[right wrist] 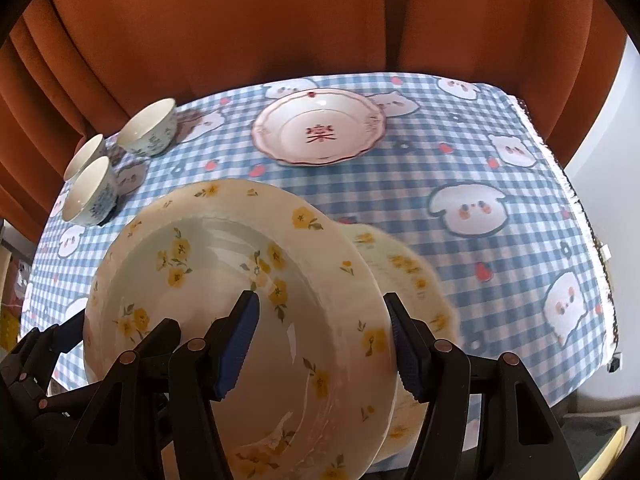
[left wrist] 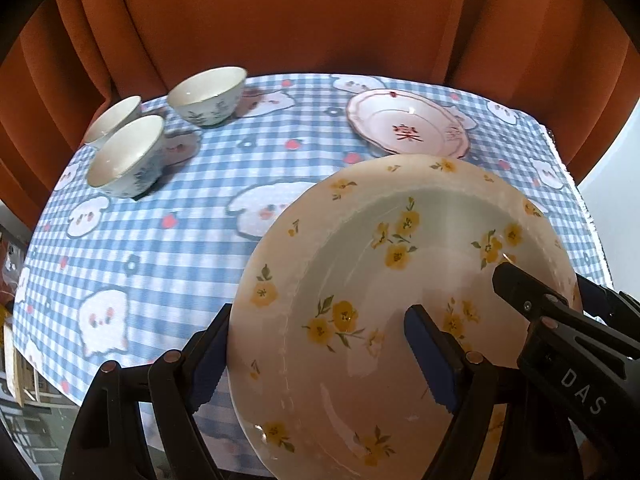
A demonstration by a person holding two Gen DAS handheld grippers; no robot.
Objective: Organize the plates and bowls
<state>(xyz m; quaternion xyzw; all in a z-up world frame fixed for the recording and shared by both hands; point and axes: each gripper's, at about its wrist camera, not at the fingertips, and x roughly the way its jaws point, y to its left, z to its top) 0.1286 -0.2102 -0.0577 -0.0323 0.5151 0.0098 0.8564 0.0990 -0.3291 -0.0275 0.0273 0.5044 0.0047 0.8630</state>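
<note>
A cream plate with yellow flowers (left wrist: 360,264) is held tilted above the table, its left rim between my left gripper's (left wrist: 316,360) fingers and its right rim between my right gripper's (right wrist: 324,344) fingers; it also shows in the right wrist view (right wrist: 224,280). A second yellow-flowered plate (right wrist: 404,272) lies under it, blurred. A pink-rimmed plate with a red character (left wrist: 408,128) (right wrist: 320,132) lies at the far side. Three small white bowls with blue flowers (left wrist: 128,156) (right wrist: 92,192) stand at the far left.
A blue-checked cloth with cartoon animals (left wrist: 168,248) (right wrist: 500,264) covers the table. An orange curtain (left wrist: 280,20) hangs behind it. The table's right edge (right wrist: 576,200) drops off near a white wall.
</note>
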